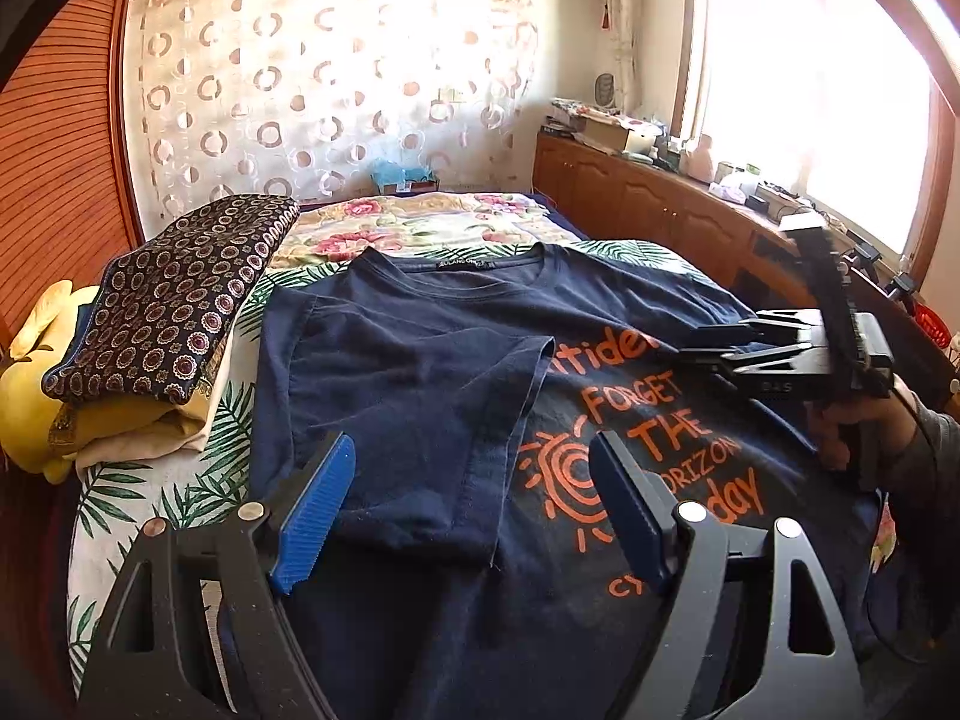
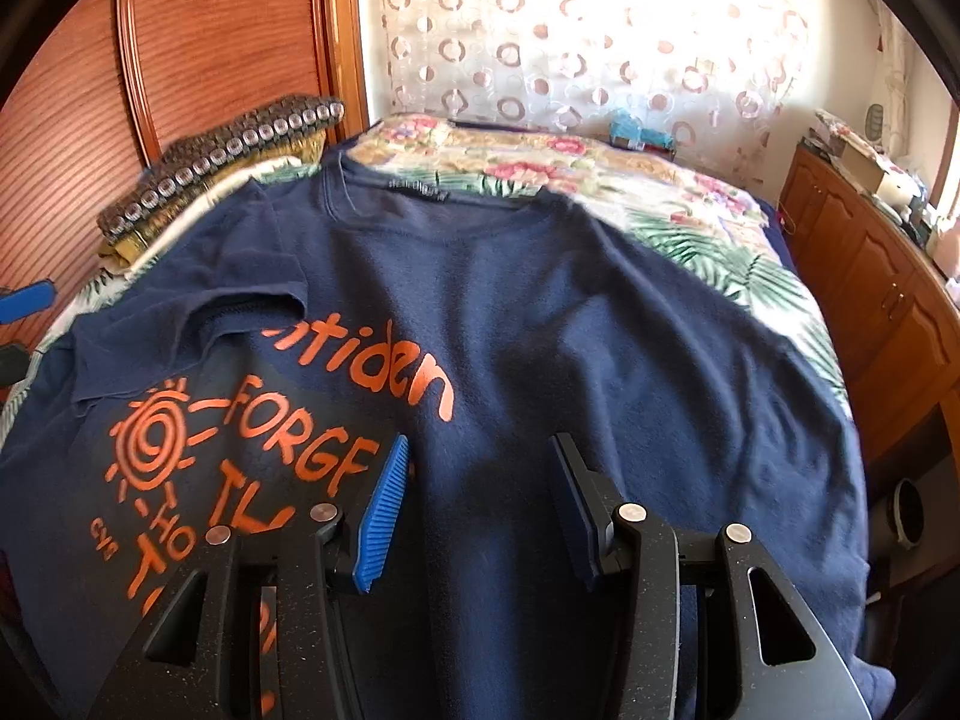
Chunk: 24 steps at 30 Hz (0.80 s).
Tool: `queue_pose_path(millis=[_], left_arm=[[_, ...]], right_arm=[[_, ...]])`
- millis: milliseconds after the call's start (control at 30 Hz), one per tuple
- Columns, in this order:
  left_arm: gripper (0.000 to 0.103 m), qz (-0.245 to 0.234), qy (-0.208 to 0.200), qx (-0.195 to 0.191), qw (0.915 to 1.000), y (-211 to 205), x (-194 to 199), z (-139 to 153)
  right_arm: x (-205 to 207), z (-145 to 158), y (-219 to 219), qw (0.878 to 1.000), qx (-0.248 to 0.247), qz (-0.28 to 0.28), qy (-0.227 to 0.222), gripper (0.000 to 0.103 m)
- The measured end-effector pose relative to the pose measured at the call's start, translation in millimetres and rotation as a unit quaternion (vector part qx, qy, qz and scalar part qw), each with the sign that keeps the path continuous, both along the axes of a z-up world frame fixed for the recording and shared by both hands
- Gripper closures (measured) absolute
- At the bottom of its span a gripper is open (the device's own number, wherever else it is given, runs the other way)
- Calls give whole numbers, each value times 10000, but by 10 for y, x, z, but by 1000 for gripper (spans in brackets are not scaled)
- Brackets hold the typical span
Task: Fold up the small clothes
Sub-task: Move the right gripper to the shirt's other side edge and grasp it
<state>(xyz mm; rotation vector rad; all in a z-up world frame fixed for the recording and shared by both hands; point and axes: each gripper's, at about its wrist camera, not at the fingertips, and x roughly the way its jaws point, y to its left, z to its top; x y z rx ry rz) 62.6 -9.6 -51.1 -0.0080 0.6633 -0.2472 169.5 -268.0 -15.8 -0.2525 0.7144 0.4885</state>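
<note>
While flat, navy cotton T-shirt (image 2: 540,324), sleeve (image 1: 420,420) folded

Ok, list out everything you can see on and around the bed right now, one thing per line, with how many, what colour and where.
T-shirt: one, navy with orange print, flat on the bed, left side and sleeve folded inward.
Bedspread: one, floral and palm-leaf print, under the shirt.
Folded pile: one stack, dark patterned cloth over yellow pieces, left of the shirt.
Curtain: one, sheer white with circles, behind the bed.
Cabinet: one, brown wood, cluttered top, along the right wall under the window.
Wardrobe door: brown slatted wood, left.
Left claw: black, blue pads, open above the shirt.
Right claw: black, blue pads, open above the shirt.
</note>
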Motion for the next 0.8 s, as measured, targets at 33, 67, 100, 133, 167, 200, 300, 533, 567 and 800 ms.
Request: queue_pose_path(millis=[33,67,100,133,167,200,300,533,567,800], left_arm=[[22,-7,1,-1,10000,-4,-7,2],[22,-10,2,10,10000,-17,-11,3],[22,-20,-2,15,10000,-31,-15,1],[22,-34,0,8,10000,-43,-13,-2],[22,-44,5,4,10000,-53,-12,-5],[22,-54,13,0,10000,-67,-11,-13],[22,-98,76,-12,9999,-116,11,-53],[22,-211,223,21,9995,-238,51,-154],[22,-219,232,23,9995,-246,52,-161],[22,-290,329,25,9990,-317,72,-216]], right_arm=[[-46,35,-72,10000,39,-47,-48,53],[-89,73,-173,9999,75,-109,-96,53],[-127,101,-256,9997,95,-174,-130,53],[-161,124,-356,9995,115,-257,-155,53],[-191,144,-474,9991,124,-363,-187,53],[-222,162,-606,9984,117,-501,-235,53],[-297,188,-935,9959,73,-846,-321,53],[-354,82,-1538,9884,30,-1503,-200,53],[-354,52,-1610,9873,34,-1581,-156,53],[-345,-47,-1740,9839,168,-1773,128,53]])
